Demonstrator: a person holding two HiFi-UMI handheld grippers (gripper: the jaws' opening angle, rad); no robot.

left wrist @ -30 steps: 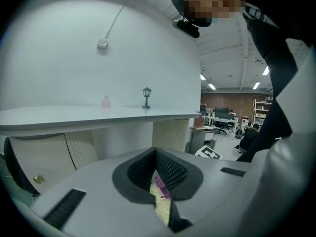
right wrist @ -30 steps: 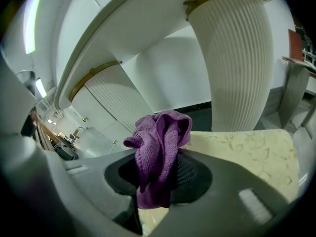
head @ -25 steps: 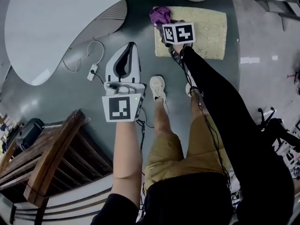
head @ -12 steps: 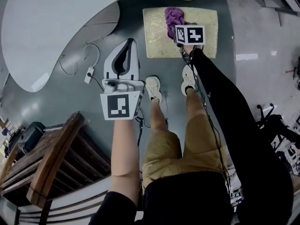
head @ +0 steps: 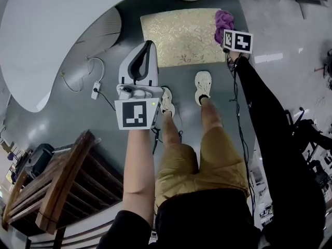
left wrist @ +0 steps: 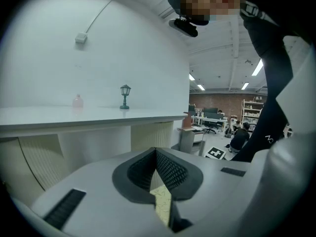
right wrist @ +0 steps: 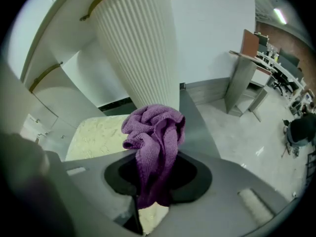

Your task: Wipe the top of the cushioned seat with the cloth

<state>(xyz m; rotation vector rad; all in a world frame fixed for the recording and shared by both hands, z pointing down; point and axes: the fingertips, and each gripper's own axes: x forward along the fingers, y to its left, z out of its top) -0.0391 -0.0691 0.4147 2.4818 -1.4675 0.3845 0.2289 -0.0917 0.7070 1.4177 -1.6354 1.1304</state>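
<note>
The cushioned seat [head: 179, 35], pale yellow with a leaf pattern, lies on the grey floor at the top of the head view. A bunched purple cloth [head: 223, 21] rests at the seat's right end, and my right gripper [head: 228, 34] is shut on it. In the right gripper view the cloth [right wrist: 155, 132] rises out of the gripper [right wrist: 150, 194], with the seat [right wrist: 96, 135] to its left. My left gripper [head: 147, 45] hovers by the seat's front left corner, shut and holding nothing. A sliver of the seat [left wrist: 162, 204] shows beneath its closed jaws.
A curved white table [head: 46, 30] spreads over the upper left, and its ribbed pedestal [right wrist: 140, 48] stands just behind the seat. A cable with a plug [head: 96, 84] lies on the floor. A wooden chair [head: 57, 185] stands at lower left. The person's shoes [head: 202, 84] are just before the seat.
The right gripper has carried the purple cloth rightward across the seat top, from its left end to its right end. The left gripper has stayed by the seat's front left.
</note>
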